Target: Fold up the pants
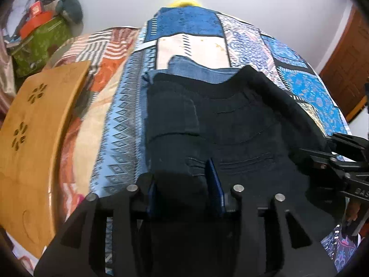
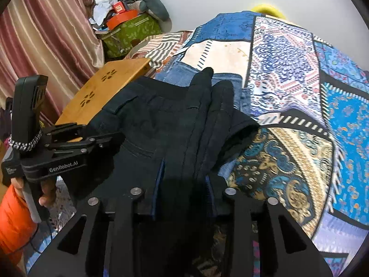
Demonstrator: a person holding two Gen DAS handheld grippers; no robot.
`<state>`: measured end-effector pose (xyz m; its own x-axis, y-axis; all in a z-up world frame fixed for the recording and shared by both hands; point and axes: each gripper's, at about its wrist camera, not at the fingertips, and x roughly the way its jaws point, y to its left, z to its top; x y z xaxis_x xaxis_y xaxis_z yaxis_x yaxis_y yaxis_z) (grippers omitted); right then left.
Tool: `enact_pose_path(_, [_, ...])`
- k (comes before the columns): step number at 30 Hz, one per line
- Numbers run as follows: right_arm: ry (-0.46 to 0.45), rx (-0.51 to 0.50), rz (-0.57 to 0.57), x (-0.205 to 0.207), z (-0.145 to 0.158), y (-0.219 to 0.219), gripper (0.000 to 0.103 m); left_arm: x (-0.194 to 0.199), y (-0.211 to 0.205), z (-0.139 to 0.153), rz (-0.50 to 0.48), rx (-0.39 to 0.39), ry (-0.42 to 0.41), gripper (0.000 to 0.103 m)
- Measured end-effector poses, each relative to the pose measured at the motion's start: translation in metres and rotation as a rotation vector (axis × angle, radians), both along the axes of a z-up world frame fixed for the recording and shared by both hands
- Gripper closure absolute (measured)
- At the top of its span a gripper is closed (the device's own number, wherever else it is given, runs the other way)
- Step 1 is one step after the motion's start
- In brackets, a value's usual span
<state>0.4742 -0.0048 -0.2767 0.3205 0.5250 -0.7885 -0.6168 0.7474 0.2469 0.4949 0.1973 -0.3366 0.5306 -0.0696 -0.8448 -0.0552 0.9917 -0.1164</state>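
Pants (image 1: 230,120), black, lie on a bed over a patchwork bedspread (image 1: 306,87), partly folded, with a blue pair of jeans (image 1: 198,69) showing from under their far edge. Left gripper (image 1: 184,184): blue-padded fingers (image 1: 213,180) stand narrowly apart with a rolled or doubled edge of the black cloth between them; whether the pads press on it cannot be told. Right gripper (image 2: 184,182): fingers (image 2: 161,175) likewise a little apart, straddling a bunched ridge of the same cloth on the opposite side; grip not certain either. Step in hand, as judged: laying the carried fold down and letting go. Done well, both edges come down level with each other, the cloth settles flat before the fingers part fully, and the grippers draw back along the bed without dragging the fold open; the loose flap on the right side looks likely to bunch. Containers: green patterned box (image 2: 131,34) in the far corner beside the curtain (image 2: 46,34), piled with an orange box (image 2: 122,18) and other small items too jumbled to name. Wooden lap tray (image 1: 34,138) beside the pants, bare.
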Motion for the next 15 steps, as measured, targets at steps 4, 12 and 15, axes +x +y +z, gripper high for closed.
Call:
enact_pose_path(4, [-0.021, -0.008, -0.010, -0.007, 0.011, -0.013, 0.069, -0.012, 0.009, 0.015, 0.027, 0.024, 0.005, 0.062])
enact_pose_path(12, [-0.175, 0.063, -0.036, -0.067, 0.095, -0.046, 0.069, -0.090, -0.007, 0.109, 0.022, 0.111, -0.146, 0.062])
enact_pose_path(15, [-0.239, 0.131, -0.053, -0.099, 0.136, -0.058, 0.069, -0.125, -0.022, 0.152, 0.025, 0.123, -0.225, 0.062])
